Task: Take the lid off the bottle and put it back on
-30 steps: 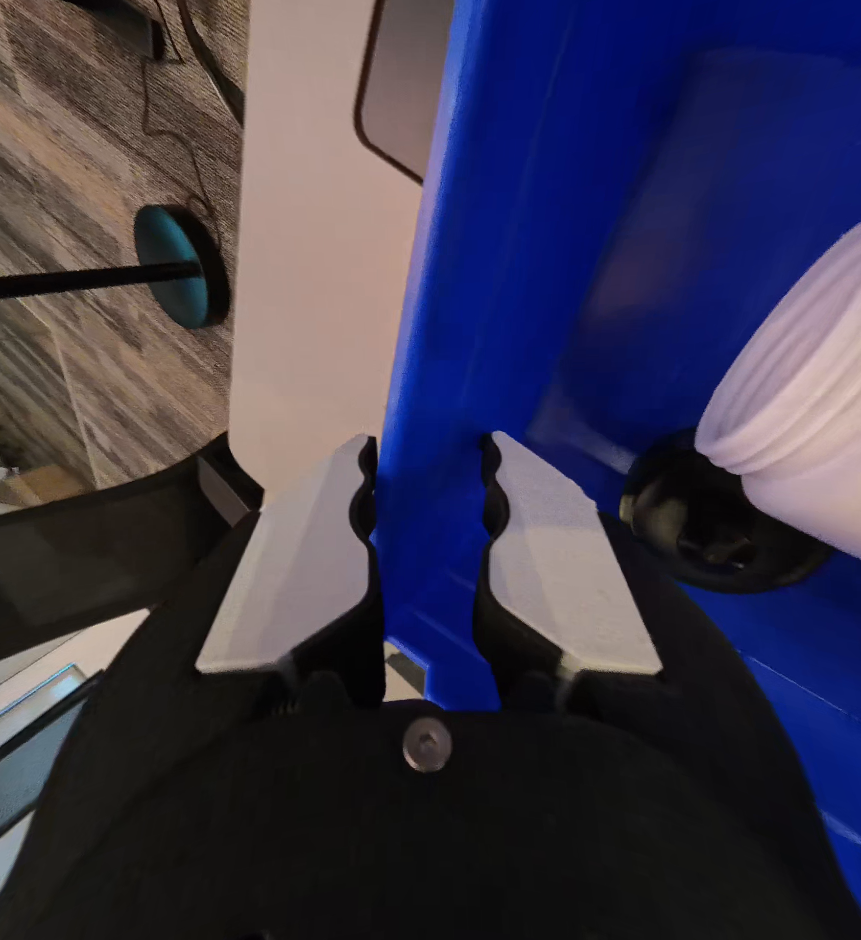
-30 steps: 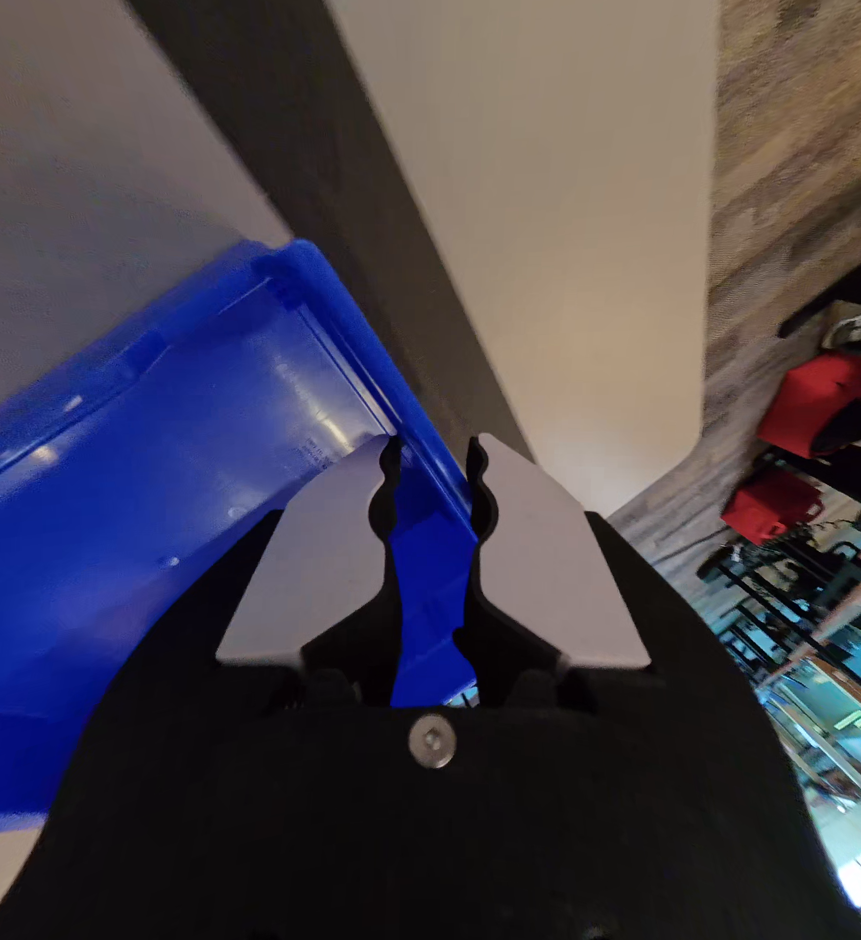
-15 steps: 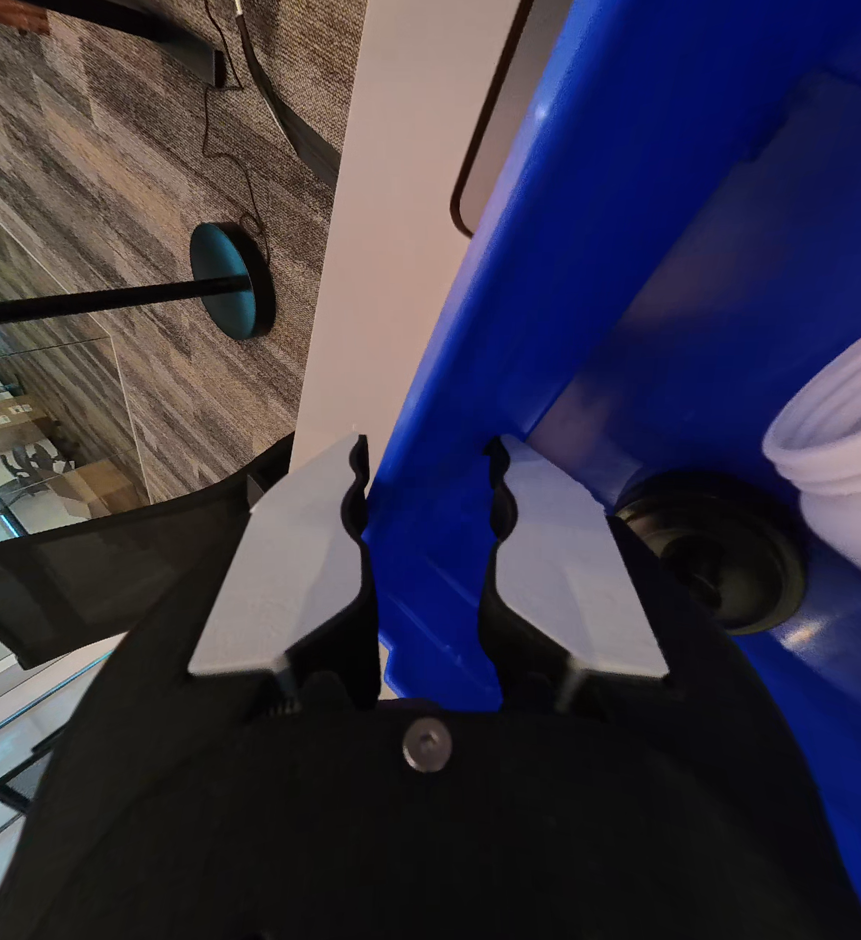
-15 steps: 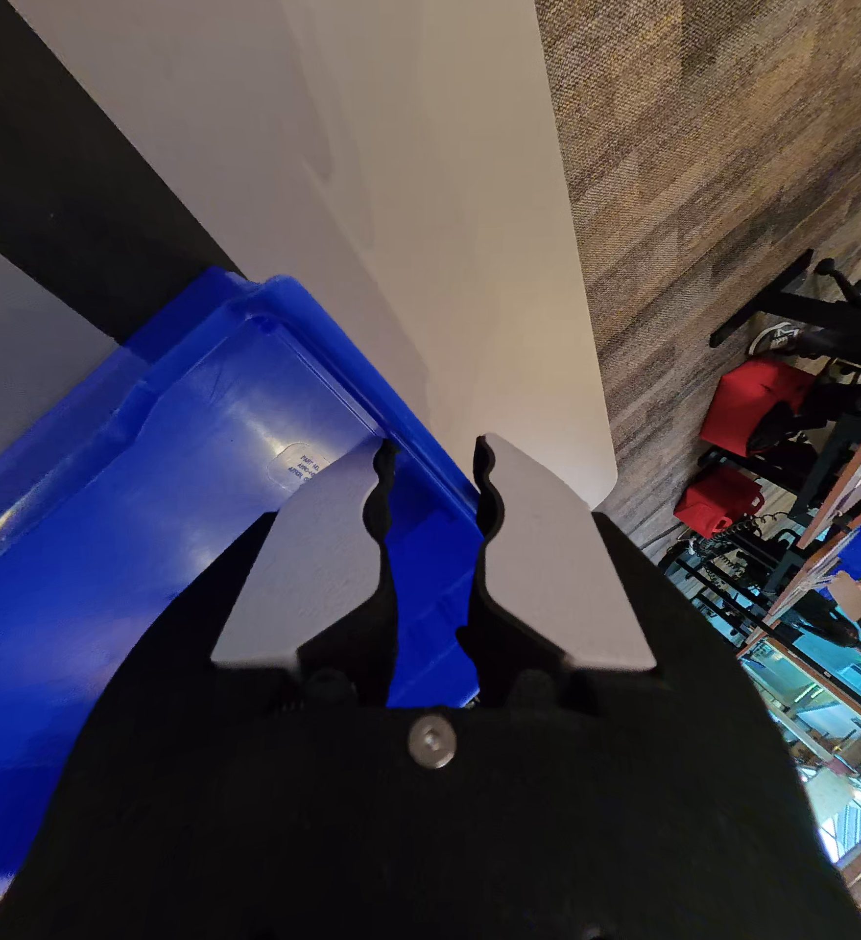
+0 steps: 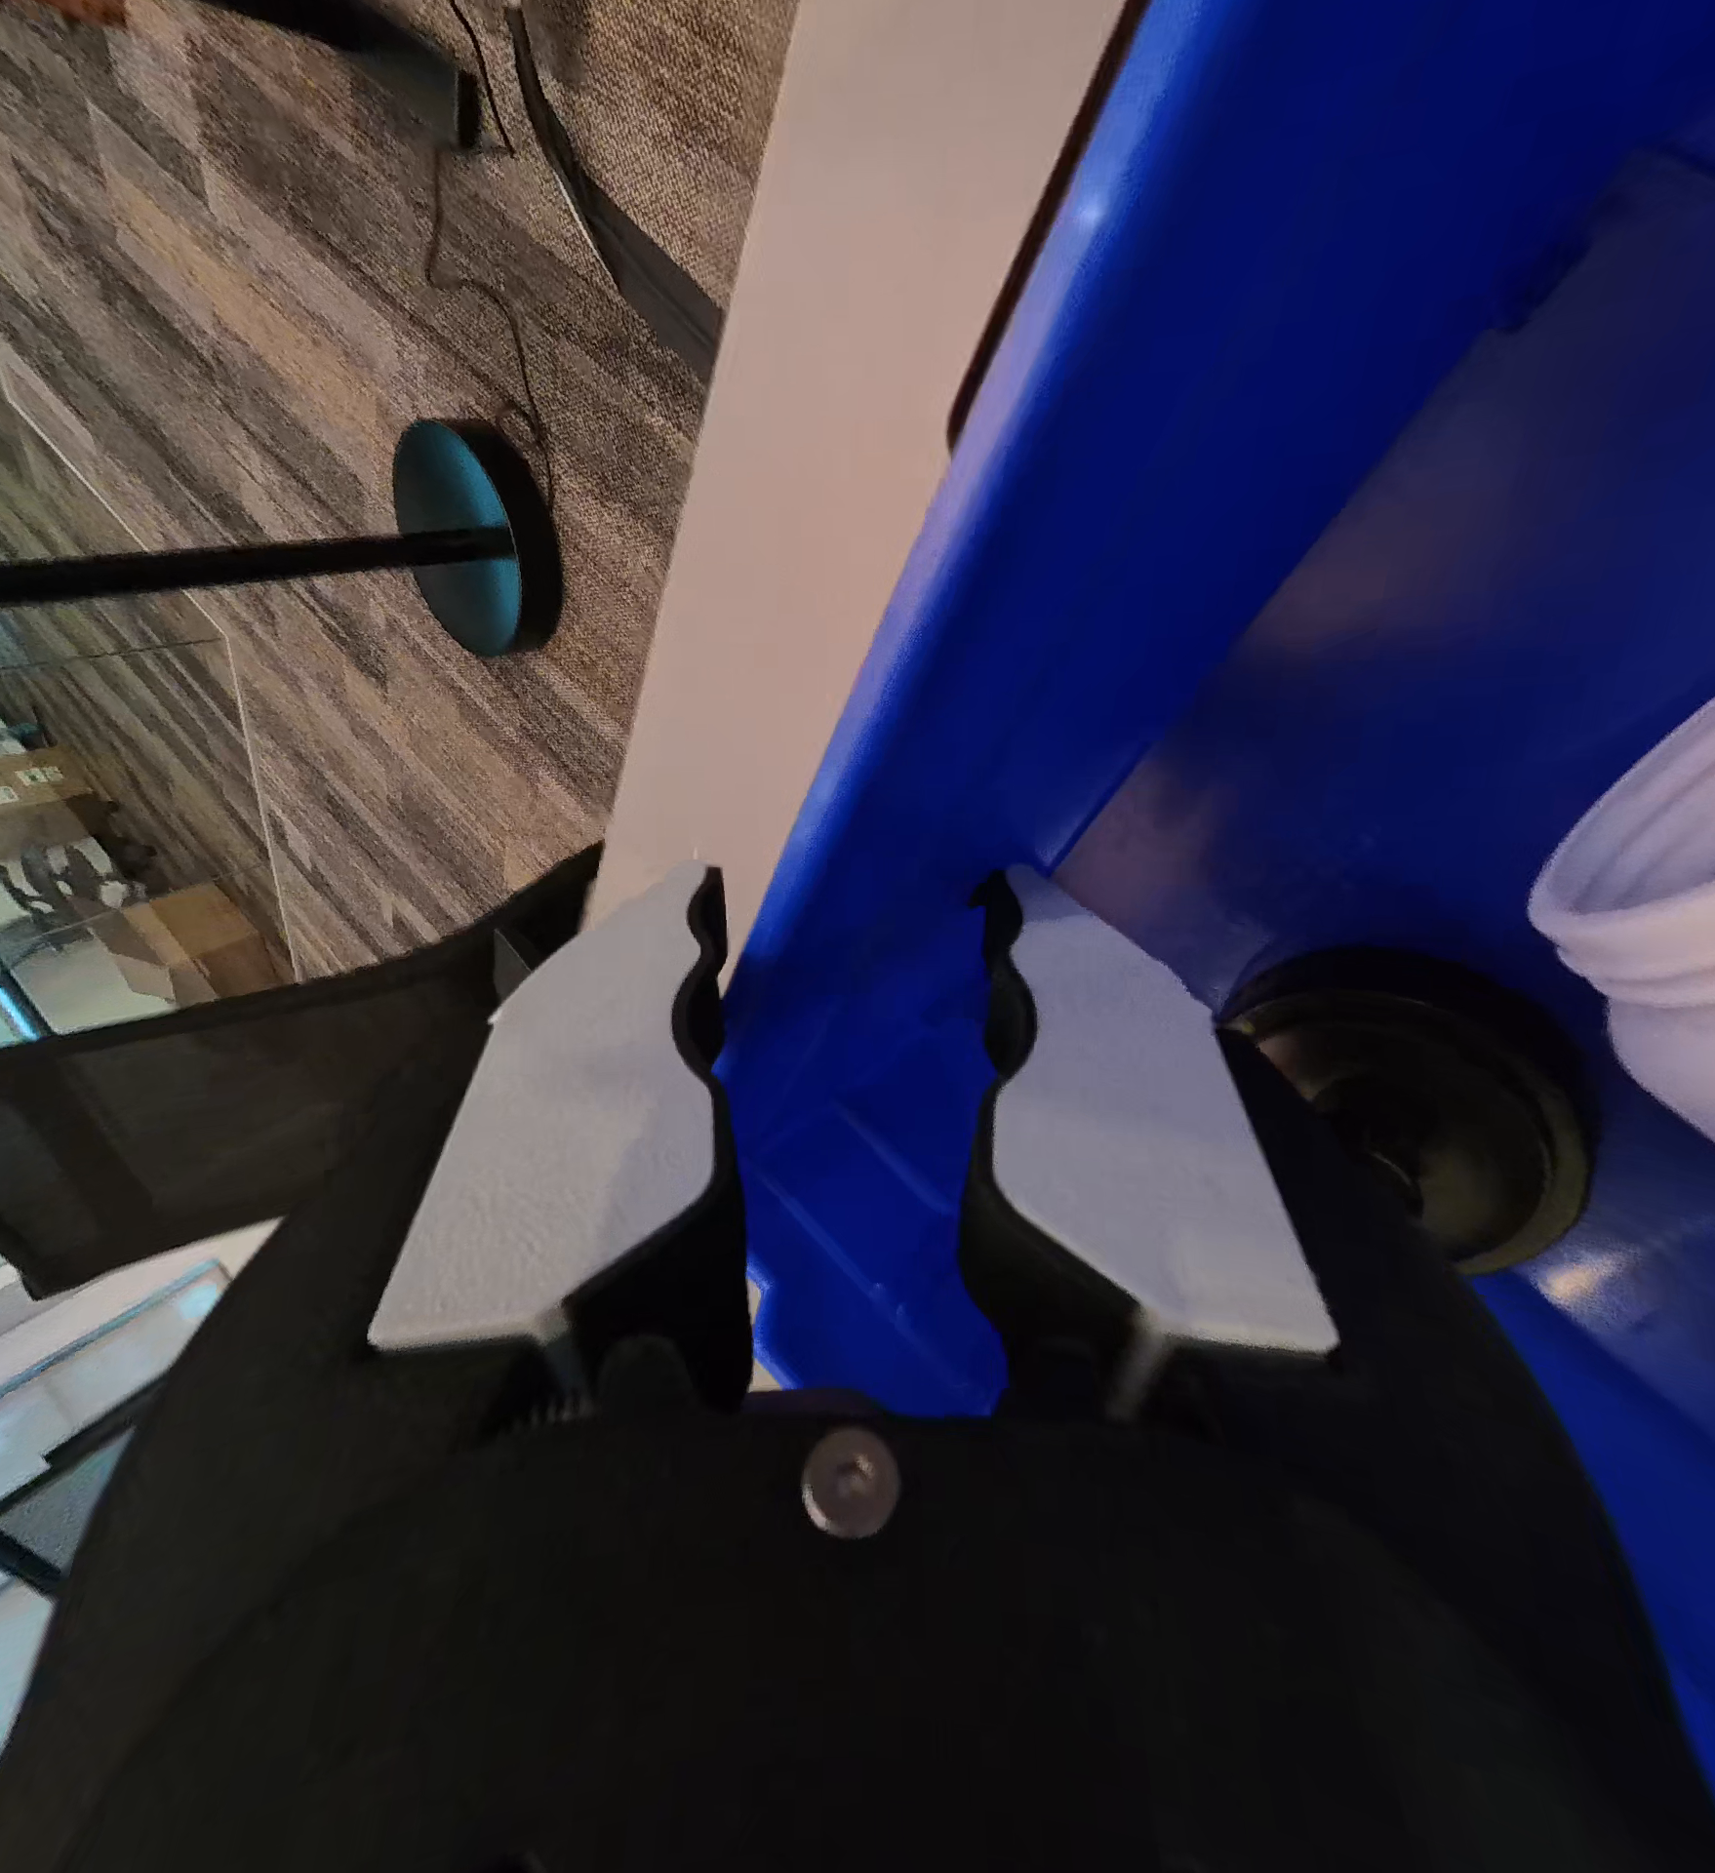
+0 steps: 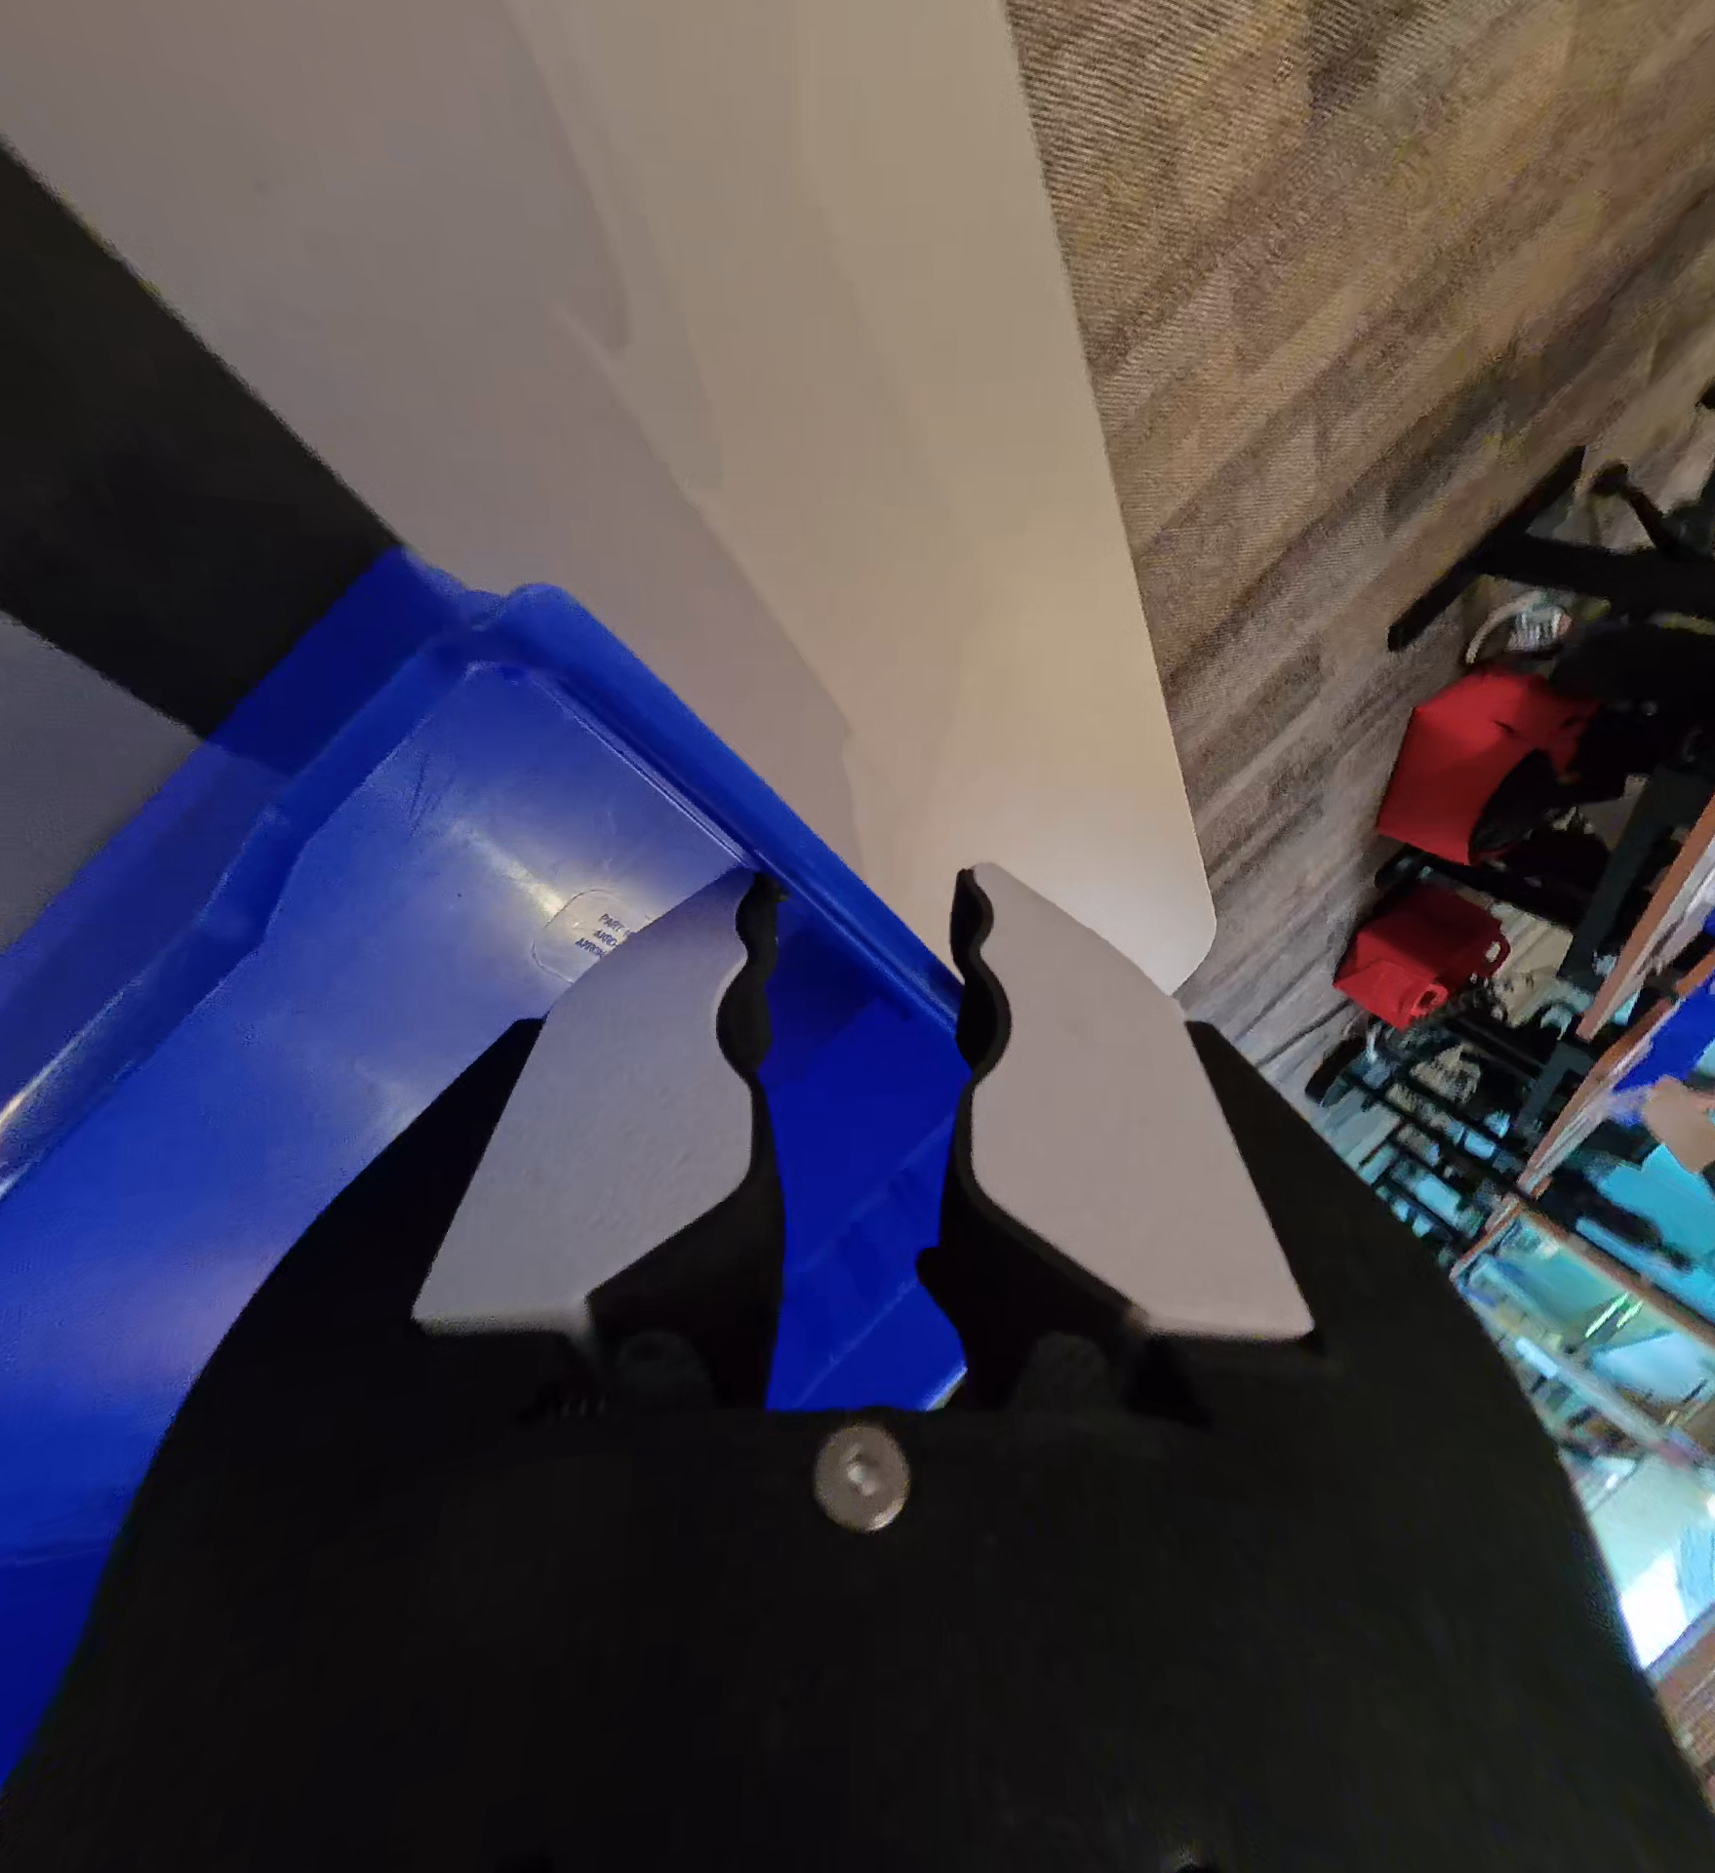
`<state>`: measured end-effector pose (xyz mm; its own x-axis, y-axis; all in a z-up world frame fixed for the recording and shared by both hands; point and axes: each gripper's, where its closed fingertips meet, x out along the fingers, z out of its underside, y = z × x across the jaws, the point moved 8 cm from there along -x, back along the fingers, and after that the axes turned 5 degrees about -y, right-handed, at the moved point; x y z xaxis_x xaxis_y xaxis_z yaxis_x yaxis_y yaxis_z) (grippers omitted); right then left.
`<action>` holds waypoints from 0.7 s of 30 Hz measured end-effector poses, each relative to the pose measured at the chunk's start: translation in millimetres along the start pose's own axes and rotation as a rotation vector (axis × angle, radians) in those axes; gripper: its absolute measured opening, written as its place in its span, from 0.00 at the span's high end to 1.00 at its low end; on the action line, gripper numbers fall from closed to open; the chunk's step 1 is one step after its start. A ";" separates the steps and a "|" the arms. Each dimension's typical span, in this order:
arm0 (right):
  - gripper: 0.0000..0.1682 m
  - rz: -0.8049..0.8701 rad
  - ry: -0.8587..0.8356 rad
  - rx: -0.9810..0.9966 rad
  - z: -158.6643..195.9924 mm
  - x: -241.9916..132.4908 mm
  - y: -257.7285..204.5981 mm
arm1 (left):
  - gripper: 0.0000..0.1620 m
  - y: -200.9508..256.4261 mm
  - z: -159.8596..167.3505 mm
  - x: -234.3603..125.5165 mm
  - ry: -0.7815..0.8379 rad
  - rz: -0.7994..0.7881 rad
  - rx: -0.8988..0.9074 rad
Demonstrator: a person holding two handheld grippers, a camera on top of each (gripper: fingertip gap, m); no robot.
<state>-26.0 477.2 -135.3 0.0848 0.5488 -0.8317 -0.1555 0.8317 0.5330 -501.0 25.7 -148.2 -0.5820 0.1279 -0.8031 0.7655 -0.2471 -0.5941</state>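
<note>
- A blue plastic bin point(image 5: 1239, 527) with smooth, glossy moulded walls holds 2 things in the left wrist view: a white bottle point(image 5: 1685, 932) and a black lid point(image 5: 1431, 1105).
- The bottle lies on its side in the bin, its open mouth ringed by ridged screw threads; the plastic is pale and slightly translucent.
- The lid is off the bottle. It is round, dark and shallow, and rests against the bin's inner wall, just beside the bottle's mouth and the left gripper's inner finger.
- The left gripper point(image 5: 853, 912) straddles the bin's rim, 1 finger outside and 1 inside. The jaws are partly apart with the blue wall filling the gap; whether they press on it cannot be told.
- The right gripper point(image 6: 859, 912) straddles another stretch of the bin's rim point(image 6: 833, 912) the same way, jaws partly apart around the blue wall; firm contact cannot be told either.
- Both grippers have flat grey finger plates with wavy black inner pads.
- The bin sits on a smooth white table point(image 6: 833, 405).
- Beyond the table edge lies striped grey-brown carpet point(image 5: 225, 355), with a round teal stand base point(image 5: 468, 537) on a thin black pole.
</note>
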 end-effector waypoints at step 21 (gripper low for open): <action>0.48 -0.331 0.883 0.052 42.8 -216.5 -271.4 | 0.25 256.9 -7.5 -281.2 0.773 0.389 -0.244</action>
<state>39.9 136.3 -93.3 -0.6623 0.0393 -0.7482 -0.2113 0.9483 0.2368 -138.6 -66.6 -75.3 0.0103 0.7105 -0.7036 0.9583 -0.2079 -0.1960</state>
